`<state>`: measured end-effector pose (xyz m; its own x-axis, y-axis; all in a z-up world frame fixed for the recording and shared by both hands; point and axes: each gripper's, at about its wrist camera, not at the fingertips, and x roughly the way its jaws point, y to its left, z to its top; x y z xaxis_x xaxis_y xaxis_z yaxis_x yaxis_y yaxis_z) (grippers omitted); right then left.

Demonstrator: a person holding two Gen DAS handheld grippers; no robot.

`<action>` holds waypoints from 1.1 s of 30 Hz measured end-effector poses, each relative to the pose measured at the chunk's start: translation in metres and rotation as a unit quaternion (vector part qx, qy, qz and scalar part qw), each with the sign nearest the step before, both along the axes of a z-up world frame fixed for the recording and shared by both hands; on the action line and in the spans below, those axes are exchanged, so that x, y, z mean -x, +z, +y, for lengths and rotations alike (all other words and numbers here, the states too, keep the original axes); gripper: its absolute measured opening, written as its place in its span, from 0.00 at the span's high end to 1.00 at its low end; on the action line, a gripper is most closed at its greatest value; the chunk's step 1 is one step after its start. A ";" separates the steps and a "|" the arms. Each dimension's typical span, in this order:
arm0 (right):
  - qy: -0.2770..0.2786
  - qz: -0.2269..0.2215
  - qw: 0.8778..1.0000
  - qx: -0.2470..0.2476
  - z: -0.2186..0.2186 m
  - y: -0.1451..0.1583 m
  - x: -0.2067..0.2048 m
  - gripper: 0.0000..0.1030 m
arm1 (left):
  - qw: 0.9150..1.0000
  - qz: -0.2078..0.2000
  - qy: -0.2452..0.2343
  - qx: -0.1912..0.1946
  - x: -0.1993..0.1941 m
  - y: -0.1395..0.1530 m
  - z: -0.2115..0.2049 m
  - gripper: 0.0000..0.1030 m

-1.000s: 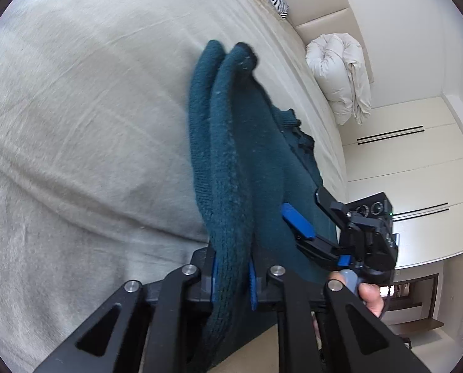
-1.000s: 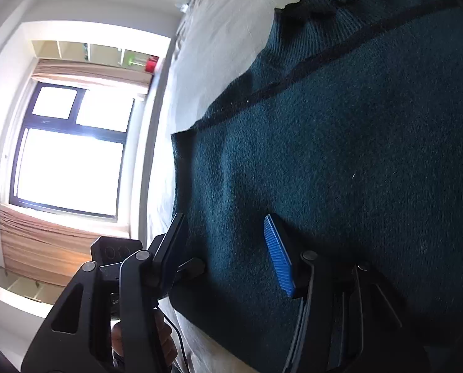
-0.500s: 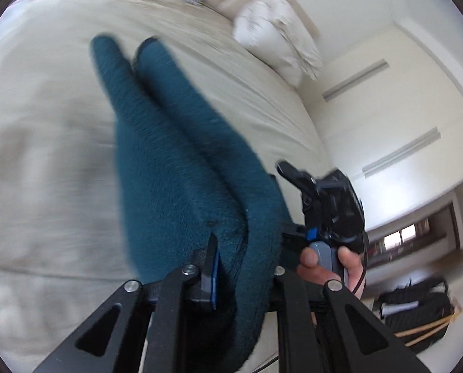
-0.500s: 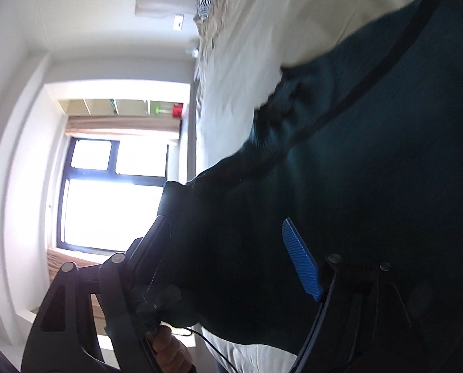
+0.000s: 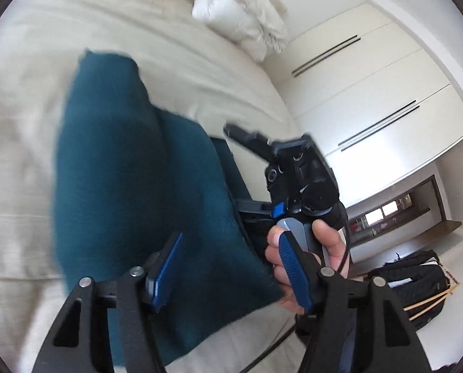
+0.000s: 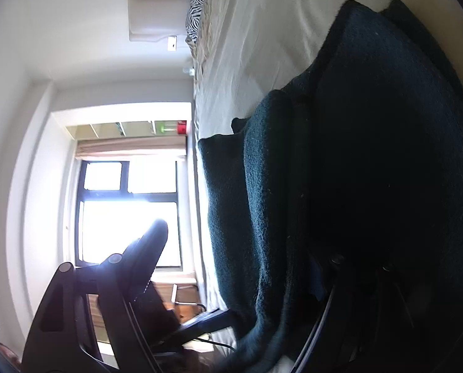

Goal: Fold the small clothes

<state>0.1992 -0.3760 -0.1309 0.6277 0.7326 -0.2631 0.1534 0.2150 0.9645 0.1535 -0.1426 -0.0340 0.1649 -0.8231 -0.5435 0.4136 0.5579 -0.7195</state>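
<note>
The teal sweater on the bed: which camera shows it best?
The left wrist view. There the teal sweater lies folded on the bed, well lit, with nearly its whole outline visible, though slightly blurred. The right wrist view sees it edge-on and very close, mostly in dark shadow against the bright window, so only stacked layers show.

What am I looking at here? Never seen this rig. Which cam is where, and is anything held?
No robot arm: a person carries a handheld two-finger gripper in each hand, each with a fisheye camera looking along its fingers.

In the left wrist view, the left gripper has blue pads; its jaws have just been opening and stand apart above a teal knitted garment, which lies folded on a beige bed. Beyond it, a hand holds the right gripper.

The right wrist view is rolled sideways: the same garment fills the right of the picture, a bright window the left. One dark finger shows against the window; nothing is visibly gripped.
</note>
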 end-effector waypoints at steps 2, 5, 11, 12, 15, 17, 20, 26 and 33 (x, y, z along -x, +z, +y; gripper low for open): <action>0.013 0.006 0.999 0.035 0.000 0.006 -0.002 0.25 | 1.000 0.003 0.017 0.004 -0.002 -0.002 0.019 0.37; 0.037 0.021 0.995 0.087 0.008 0.014 -0.008 0.27 | 0.999 0.017 0.033 0.000 -0.006 -0.012 0.038 0.38; 0.071 0.069 0.972 0.212 0.016 0.019 -0.015 0.85 | 0.999 0.023 0.030 0.007 0.000 -0.015 0.035 0.38; 0.070 0.070 0.969 0.228 0.014 0.021 -0.014 0.87 | 0.999 0.024 0.027 0.007 0.001 -0.015 0.033 0.38; 0.065 0.063 0.957 0.276 0.009 0.032 -0.005 0.88 | 1.000 0.019 0.021 0.006 0.003 -0.014 0.031 0.38; 0.053 0.055 0.952 0.297 -0.002 0.045 0.002 0.88 | 1.000 0.017 0.018 0.007 0.001 -0.010 0.032 0.38; 0.040 0.054 0.953 0.296 -0.023 0.055 0.011 0.88 | 1.000 0.012 0.013 0.008 0.001 -0.006 0.029 0.38; 0.020 0.079 0.953 0.292 -0.068 0.046 0.028 0.88 | 1.000 0.001 -0.002 -0.004 0.002 -0.003 0.015 0.38; 0.021 0.081 0.956 0.281 -0.069 0.036 0.029 0.88 | 1.000 -0.007 -0.012 -0.019 -0.003 0.002 -0.007 0.38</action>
